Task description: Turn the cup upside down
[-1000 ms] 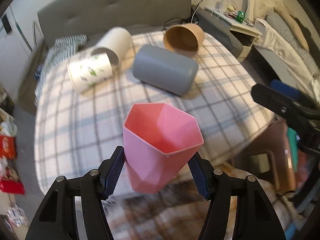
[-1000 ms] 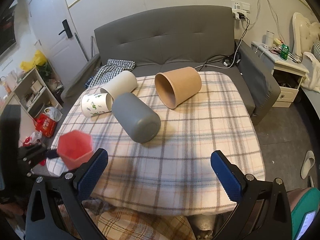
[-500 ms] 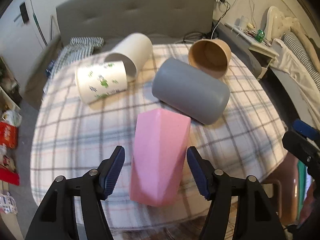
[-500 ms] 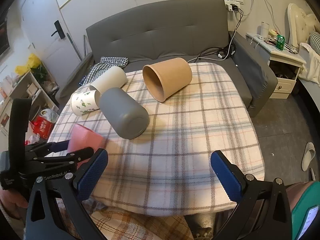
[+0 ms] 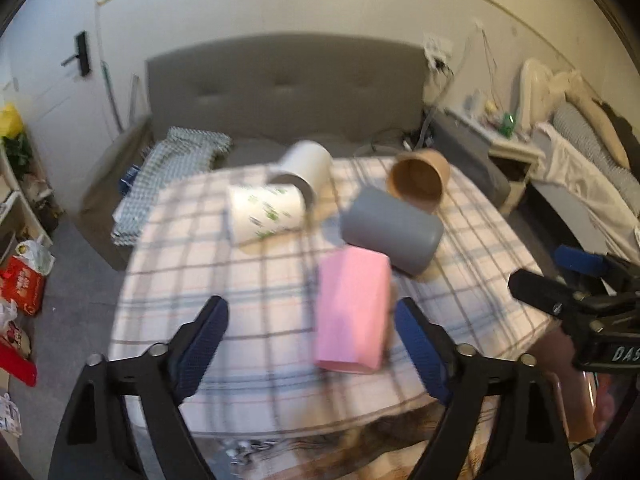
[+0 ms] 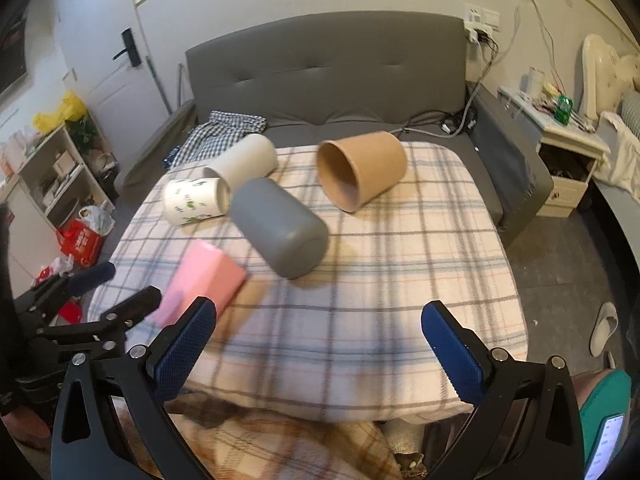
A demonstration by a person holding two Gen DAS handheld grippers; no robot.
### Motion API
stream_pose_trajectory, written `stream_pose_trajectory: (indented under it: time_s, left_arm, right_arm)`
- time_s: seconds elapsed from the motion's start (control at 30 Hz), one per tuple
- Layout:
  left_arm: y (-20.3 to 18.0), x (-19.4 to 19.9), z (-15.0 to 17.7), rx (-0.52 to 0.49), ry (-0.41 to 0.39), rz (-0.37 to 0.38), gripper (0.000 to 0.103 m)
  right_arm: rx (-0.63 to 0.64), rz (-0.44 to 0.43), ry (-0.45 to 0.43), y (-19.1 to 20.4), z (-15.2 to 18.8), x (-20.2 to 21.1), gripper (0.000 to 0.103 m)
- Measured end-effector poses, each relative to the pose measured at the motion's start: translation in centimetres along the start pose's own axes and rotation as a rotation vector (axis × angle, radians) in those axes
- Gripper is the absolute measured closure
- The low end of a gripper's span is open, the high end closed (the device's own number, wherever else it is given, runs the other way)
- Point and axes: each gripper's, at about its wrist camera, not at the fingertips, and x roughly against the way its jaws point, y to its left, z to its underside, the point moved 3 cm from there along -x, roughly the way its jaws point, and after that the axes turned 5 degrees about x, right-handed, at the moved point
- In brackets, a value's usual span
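Note:
The pink faceted cup [image 5: 352, 308] stands on the plaid table with its flat base up and its wide rim down; it also shows in the right wrist view [image 6: 202, 282]. My left gripper [image 5: 312, 336] is open, its blue pads wide apart on either side of the cup and not touching it. My right gripper [image 6: 318, 346] is open and empty over the table's near edge, to the right of the cup.
A grey cup [image 6: 280, 228], a brown paper cup [image 6: 360, 176], a white cup [image 6: 244, 160] and a green-printed white cup [image 6: 196, 202] lie on their sides on the plaid cloth [image 6: 400, 280]. A grey sofa [image 6: 328, 72] stands behind, a nightstand [image 6: 560, 160] at right.
The left gripper turned the pink cup over, set it rim down on the cloth, then opened wide and drew back. The right gripper stayed open.

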Motion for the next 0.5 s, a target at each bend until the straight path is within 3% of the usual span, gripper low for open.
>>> stream_pose_trajectory:
  time_s: [0.33,0.5]
  left_arm:
    - [8.1,3.7,-0.2,0.14,-0.109,-0.075,0.009]
    - [10.7,3.6,1.1,0.177,-0.114,-0.106,0.009]
  right_arm:
    - [0.053,-0.026,-0.02,8.0,-0.3,0.2,0.0]
    - [0.006,-0.043,-0.109,11.0,0.5,0.5,0.0]
